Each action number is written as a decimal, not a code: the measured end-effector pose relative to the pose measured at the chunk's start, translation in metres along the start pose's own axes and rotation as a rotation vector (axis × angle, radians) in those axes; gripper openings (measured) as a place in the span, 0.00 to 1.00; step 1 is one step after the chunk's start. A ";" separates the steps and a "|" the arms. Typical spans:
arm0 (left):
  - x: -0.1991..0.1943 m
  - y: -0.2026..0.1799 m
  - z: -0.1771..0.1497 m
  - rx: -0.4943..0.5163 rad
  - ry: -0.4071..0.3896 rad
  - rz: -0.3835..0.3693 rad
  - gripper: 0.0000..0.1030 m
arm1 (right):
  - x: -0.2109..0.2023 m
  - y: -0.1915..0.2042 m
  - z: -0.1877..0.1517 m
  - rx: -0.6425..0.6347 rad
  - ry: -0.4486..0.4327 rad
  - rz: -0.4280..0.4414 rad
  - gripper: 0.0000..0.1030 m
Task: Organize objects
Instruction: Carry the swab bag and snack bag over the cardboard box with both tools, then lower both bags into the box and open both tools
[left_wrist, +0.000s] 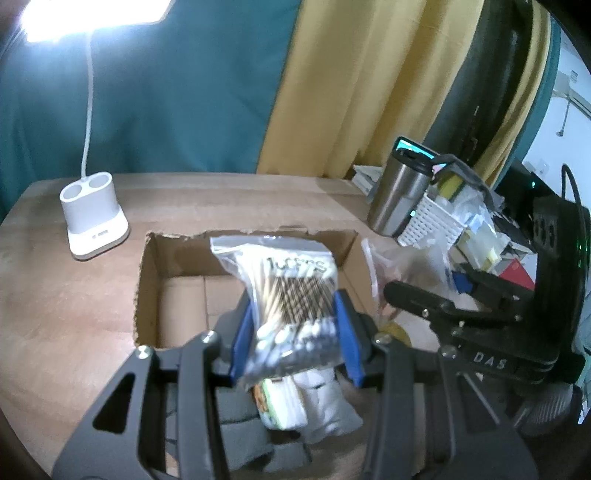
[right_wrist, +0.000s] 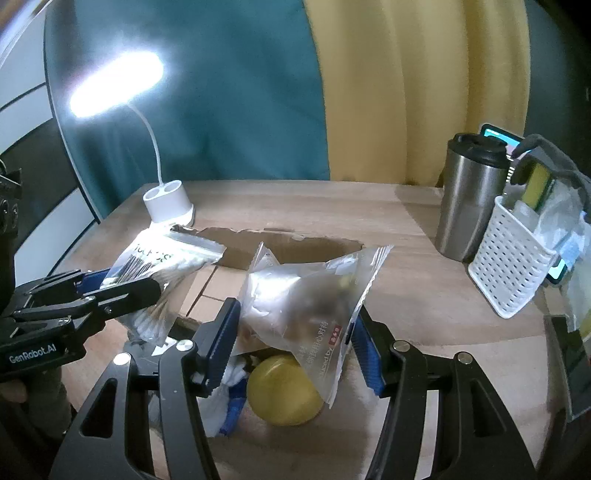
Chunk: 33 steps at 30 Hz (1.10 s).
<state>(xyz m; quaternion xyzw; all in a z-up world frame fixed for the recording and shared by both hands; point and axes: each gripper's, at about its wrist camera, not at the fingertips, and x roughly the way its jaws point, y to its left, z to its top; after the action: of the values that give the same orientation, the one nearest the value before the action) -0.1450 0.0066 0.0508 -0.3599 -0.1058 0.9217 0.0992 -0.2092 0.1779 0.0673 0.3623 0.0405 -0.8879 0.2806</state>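
- The room behind is hung with one teal curtain (left_wrist: 166, 92) and one mustard-yellow curtain (left_wrist: 362, 85) side by side.
- One wooden table (left_wrist: 66, 295) takes up the lower part of both views; its top has a pale brown grain.
- One open cardboard box (left_wrist: 155, 280) with torn upper edges sits in the middle of the table.
- One white desk lamp (right_wrist: 168, 201) stands on the table beyond the box, switched on, its base showing two round holes.
- One steel travel tumbler (right_wrist: 469, 206) with a black lid stands at the table's far right, just beside one white perforated basket (right_wrist: 511, 269) stuffed with small items.
- One yellow round object (right_wrist: 282, 393) and some white cloth lie low at the near end of the box.
- The left gripper (left_wrist: 295, 339) has its blue pads clamped on one zip bag of cotton swabs (left_wrist: 284, 288), held above the box.
- The right gripper (right_wrist: 295, 332) pinches one clear sealed food packet (right_wrist: 306, 295) between its blue pads, raised over the box's near edge, just right of the swab bag.
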 end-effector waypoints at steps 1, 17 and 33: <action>0.002 0.000 0.001 -0.001 0.001 0.001 0.42 | 0.003 -0.001 0.001 0.000 0.004 0.002 0.60; 0.037 0.008 0.010 -0.035 0.031 -0.005 0.42 | 0.034 -0.010 0.011 0.022 0.059 0.011 0.60; 0.082 0.020 0.004 -0.082 0.118 -0.024 0.42 | 0.064 -0.006 0.005 0.020 0.187 -0.004 0.61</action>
<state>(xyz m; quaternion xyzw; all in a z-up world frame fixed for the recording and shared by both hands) -0.2091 0.0084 -0.0042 -0.4159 -0.1420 0.8925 0.1014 -0.2523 0.1514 0.0278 0.4464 0.0584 -0.8511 0.2701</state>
